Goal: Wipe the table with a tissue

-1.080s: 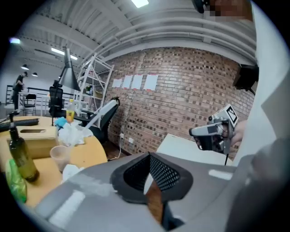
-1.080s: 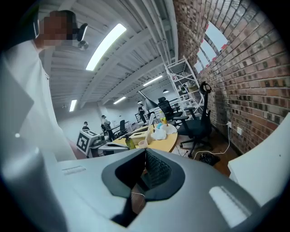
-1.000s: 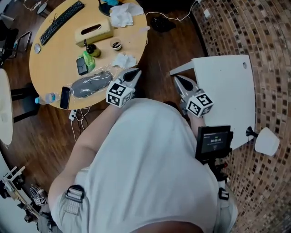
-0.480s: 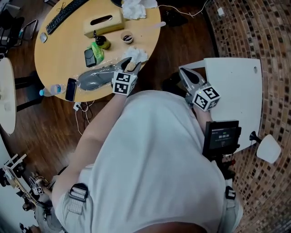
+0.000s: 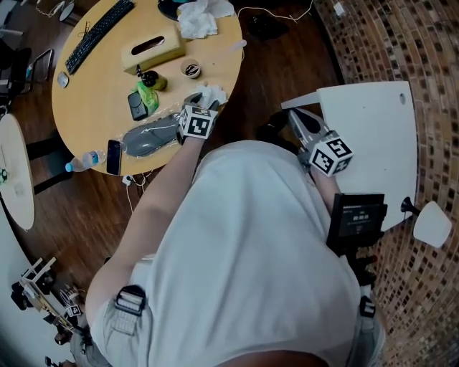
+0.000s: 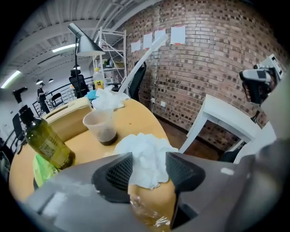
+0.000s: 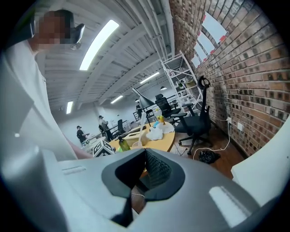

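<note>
Table (image 5: 93,86), round, wooden. Left gripper (image 6: 147,170): reaching over the near table edge, jaws just having been opening, standing spread around the tissue (image 6: 146,152). Right gripper (image 7: 144,168): hanging beside the table, jaws pressed together. The tissue, white and crumpled, is lying at the table edge.

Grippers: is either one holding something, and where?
Nothing held. Left gripper has just been opening its jaws, tissue loose between them; right gripper shut, empty.

Two grippers (image 5: 203,100) (image 5: 295,116); two tissue wads (image 5: 212,93) (image 5: 199,18); two phones (image 5: 136,105) (image 5: 113,156); one keyboard (image 5: 99,34); one tissue box (image 5: 150,49); one cup (image 5: 191,70).
</note>
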`<action>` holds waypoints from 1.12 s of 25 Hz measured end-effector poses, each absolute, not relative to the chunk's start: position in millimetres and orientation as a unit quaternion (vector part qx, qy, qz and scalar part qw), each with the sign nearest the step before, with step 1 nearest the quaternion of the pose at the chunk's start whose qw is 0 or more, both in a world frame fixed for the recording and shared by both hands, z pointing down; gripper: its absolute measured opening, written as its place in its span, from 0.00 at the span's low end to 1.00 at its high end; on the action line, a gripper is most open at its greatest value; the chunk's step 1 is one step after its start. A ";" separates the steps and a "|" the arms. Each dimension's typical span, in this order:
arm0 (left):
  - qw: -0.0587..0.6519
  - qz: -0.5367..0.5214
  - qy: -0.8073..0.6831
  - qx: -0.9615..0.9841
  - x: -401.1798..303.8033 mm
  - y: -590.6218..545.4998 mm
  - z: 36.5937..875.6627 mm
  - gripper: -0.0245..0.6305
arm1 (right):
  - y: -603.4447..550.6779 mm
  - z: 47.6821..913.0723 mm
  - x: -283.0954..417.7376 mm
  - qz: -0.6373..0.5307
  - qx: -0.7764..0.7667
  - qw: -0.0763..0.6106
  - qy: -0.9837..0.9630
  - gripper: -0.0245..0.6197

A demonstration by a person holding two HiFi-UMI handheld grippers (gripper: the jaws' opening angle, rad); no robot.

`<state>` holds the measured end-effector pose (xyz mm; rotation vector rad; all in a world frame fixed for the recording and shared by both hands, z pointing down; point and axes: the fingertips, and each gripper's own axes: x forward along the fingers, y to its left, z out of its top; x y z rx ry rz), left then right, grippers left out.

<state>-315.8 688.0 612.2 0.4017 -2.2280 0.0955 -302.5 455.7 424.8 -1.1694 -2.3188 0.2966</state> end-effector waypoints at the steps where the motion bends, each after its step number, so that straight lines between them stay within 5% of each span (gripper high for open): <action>1: 0.434 0.040 -0.886 0.161 -314.6 687.3 616.6 0.38 | 449.4 425.1 -304.6 0.115 -0.424 0.261 -0.859 0.05; 7: 0.434 0.041 -0.884 0.167 -308.2 691.9 611.6 0.15 | 436.1 426.9 -313.7 0.129 -0.403 0.258 -0.869 0.05; 28: 0.269 -0.093 -0.914 0.288 -294.4 623.6 501.6 0.13 | 413.3 430.2 -267.6 0.143 -0.338 0.266 -0.891 0.05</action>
